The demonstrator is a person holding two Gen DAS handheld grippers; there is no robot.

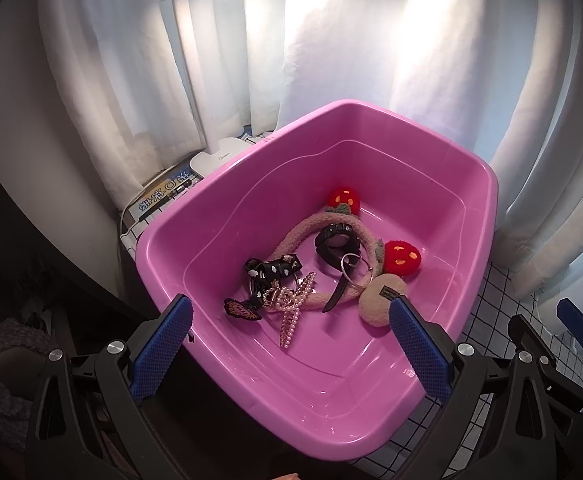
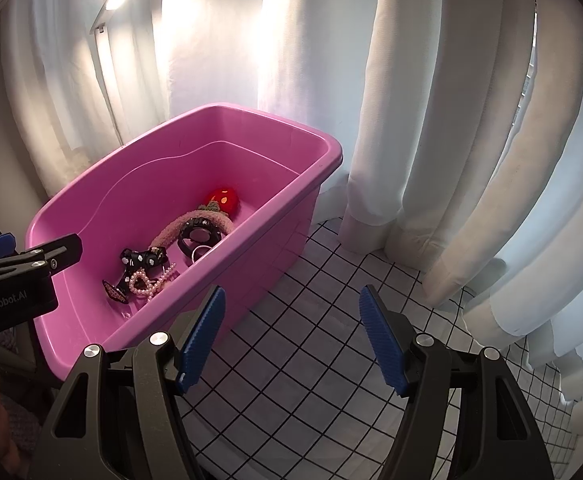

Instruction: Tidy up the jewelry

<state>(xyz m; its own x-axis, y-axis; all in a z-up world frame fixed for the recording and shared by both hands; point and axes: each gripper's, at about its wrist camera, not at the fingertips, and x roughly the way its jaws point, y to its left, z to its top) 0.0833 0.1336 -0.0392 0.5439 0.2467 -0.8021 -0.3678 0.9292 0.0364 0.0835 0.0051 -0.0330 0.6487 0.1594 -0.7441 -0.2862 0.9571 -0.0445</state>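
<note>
While the left tongs [image 1: 289, 354] hang with both blue pads spread wide and nothing between them, the pink tub [image 1: 487, 200] fills the view beneath. Inside it, from left to right, lie a dark embroidered patch [image 1: 242, 309], a black bow with white spots [image 1: 272, 271], a pearl hair clip [image 1: 296, 312], a black watch [image 1: 334, 242] with a metal ring [image 1: 356, 271] resting on it, and a fuzzy pink headband [image 1: 291, 236] bearing two red mushroom pom-poms [image 1: 402, 259]. A round beige puff [image 1: 381, 300] lies just beside the right pad. Further right, the right tongs [image 2: 292, 340] are likewise parted and empty, over the grid-patterned tabletop [image 2: 311, 280] beside the tub, with white curtains [image 2: 451, 120] behind.
</note>
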